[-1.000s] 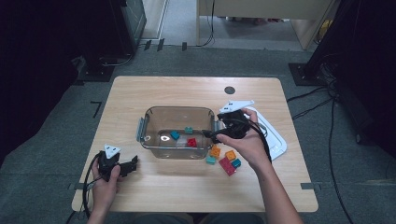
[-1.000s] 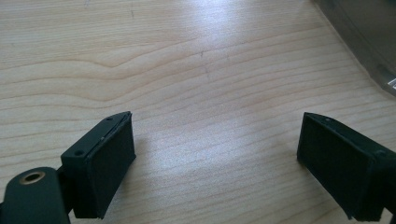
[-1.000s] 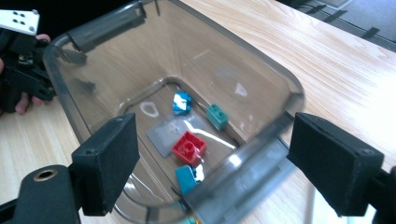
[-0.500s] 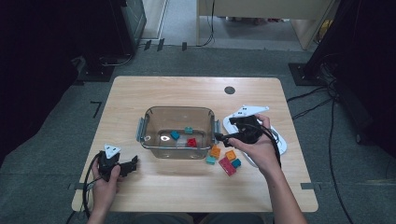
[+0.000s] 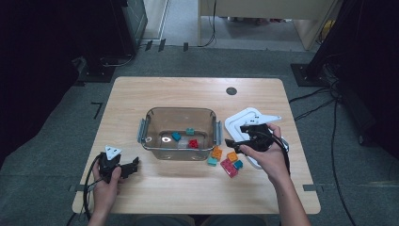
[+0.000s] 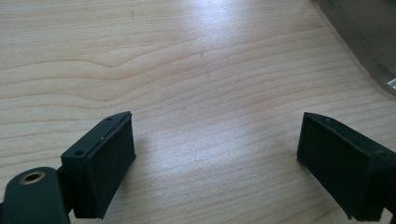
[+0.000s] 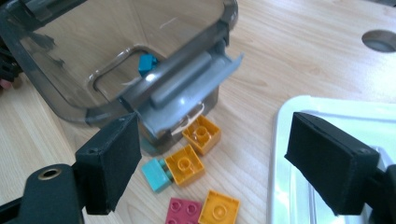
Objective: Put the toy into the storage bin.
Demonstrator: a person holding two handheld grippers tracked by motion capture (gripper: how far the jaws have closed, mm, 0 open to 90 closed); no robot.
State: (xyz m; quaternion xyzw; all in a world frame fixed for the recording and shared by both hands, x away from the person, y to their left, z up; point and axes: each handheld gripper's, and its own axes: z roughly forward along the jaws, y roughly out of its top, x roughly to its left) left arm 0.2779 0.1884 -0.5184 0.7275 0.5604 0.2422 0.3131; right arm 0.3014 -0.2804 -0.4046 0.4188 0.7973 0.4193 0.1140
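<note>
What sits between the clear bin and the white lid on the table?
A cluster of loose blocks on the table between the clear bin and the white lid: orange, teal and pink ones, seen in the high view and the right gripper view.

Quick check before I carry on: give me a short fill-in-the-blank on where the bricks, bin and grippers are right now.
1. The red brick lies ___ the clear bin.
2. The right gripper has its jaws ___ and holds nothing.
3. The loose orange bricks lie between the bin and the white ___.
4. The left gripper hovers over bare ___.

Missing words: inside; open; lid; table
</note>
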